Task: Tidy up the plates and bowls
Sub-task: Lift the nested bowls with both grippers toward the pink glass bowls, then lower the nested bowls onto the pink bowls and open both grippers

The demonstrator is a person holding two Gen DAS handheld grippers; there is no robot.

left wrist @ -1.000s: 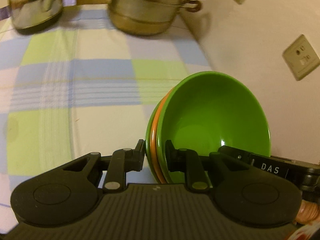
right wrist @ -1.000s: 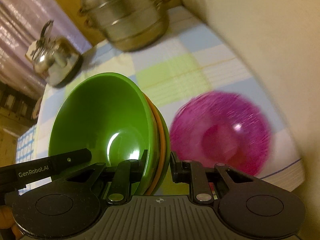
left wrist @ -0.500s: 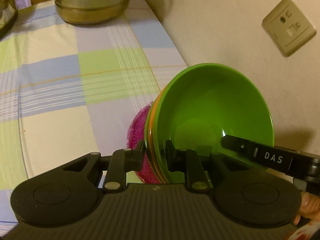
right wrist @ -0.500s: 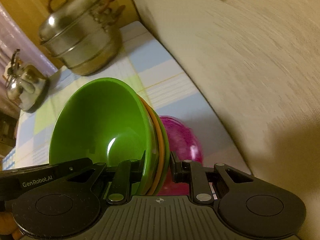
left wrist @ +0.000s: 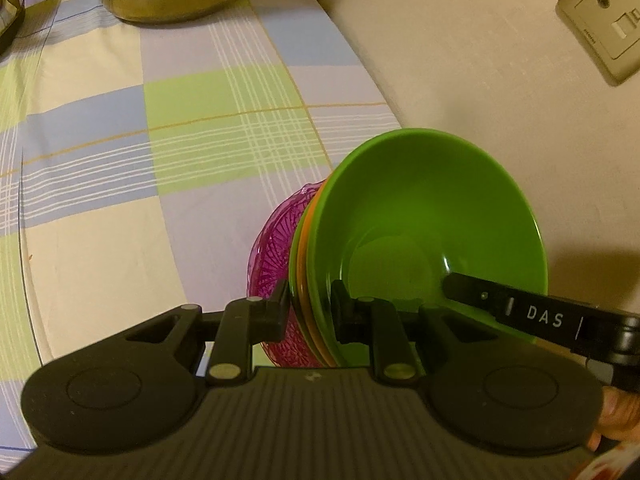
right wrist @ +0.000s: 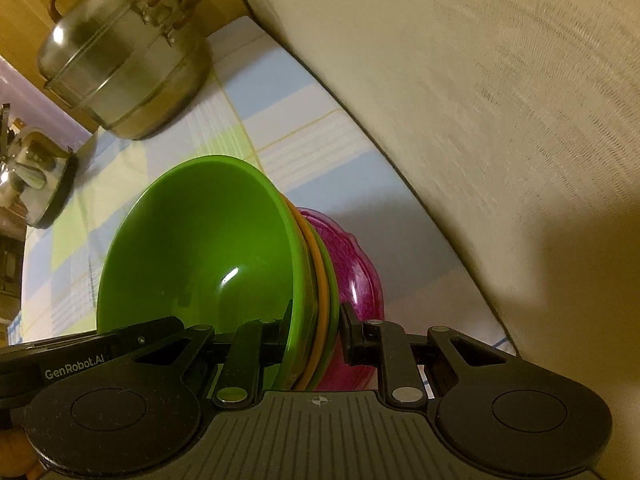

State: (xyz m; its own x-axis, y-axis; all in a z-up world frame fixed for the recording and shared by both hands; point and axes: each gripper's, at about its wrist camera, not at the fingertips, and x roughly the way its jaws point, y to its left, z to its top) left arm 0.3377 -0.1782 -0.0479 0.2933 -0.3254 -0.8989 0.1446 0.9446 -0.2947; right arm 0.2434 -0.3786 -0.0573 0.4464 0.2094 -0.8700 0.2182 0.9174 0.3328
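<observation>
A nested stack of bowls, green [left wrist: 432, 216] on top, an orange one and another green one under it, is held between both grippers. My left gripper [left wrist: 310, 308] is shut on the stack's rim at one side. My right gripper [right wrist: 314, 328] is shut on the rim at the opposite side [right wrist: 208, 240]. A magenta glass bowl [left wrist: 272, 264] sits right under the stack on the checked tablecloth; it also shows in the right wrist view [right wrist: 352, 276]. Whether the stack touches it I cannot tell.
A beige wall [left wrist: 480, 60] with a socket plate [left wrist: 604, 20] runs close along the right of the table. A steel steamer pot [right wrist: 124, 64] and a kettle [right wrist: 32, 176] stand at the far end of the tablecloth [left wrist: 140, 160].
Both grippers have carried the bowl stack toward the wall and down over the magenta bowl, which now lies directly beneath the stack.
</observation>
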